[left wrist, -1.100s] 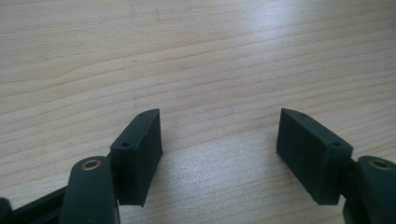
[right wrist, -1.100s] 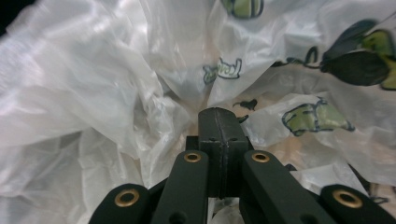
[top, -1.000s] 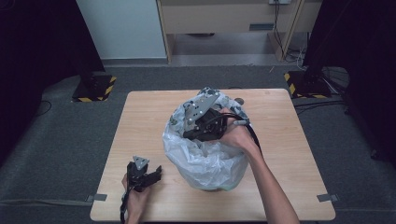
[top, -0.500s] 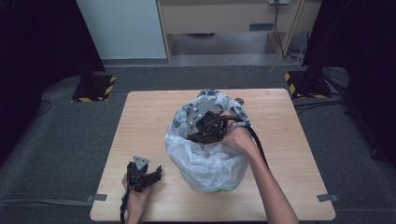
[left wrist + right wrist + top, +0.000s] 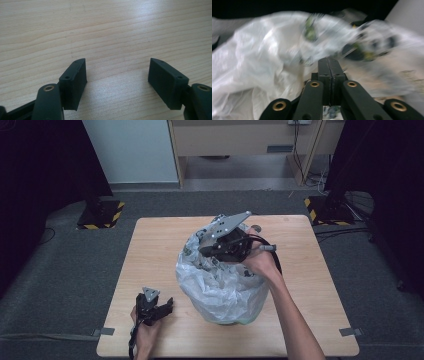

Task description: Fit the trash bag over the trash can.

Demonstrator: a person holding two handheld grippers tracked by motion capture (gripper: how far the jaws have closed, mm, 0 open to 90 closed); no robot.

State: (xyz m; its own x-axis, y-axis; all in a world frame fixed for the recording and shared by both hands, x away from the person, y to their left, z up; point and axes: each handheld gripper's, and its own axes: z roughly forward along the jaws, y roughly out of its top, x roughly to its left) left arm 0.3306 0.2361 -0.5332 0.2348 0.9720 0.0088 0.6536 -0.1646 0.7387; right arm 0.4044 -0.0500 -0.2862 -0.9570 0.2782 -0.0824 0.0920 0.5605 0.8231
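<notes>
A big, crinkly see-through plastic bag sits near the middle of the wooden bench, puffed up and open at the top. The right hand-held gripper is at the bag's top edge; its jaws are pressed together, and thin plastic sits right at them, but it is too blurry to tell if they pinch it. The left hand-held gripper rests on the bench near the front left corner, well apart from the bag, its jaws spread wide with nothing between them

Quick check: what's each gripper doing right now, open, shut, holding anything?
Left gripper: open, jaws wide apart over bare wooden table, holding nothing.
Right gripper: jaws shut together at the clear plastic bag; whether film is pinched cannot be told.
</notes>
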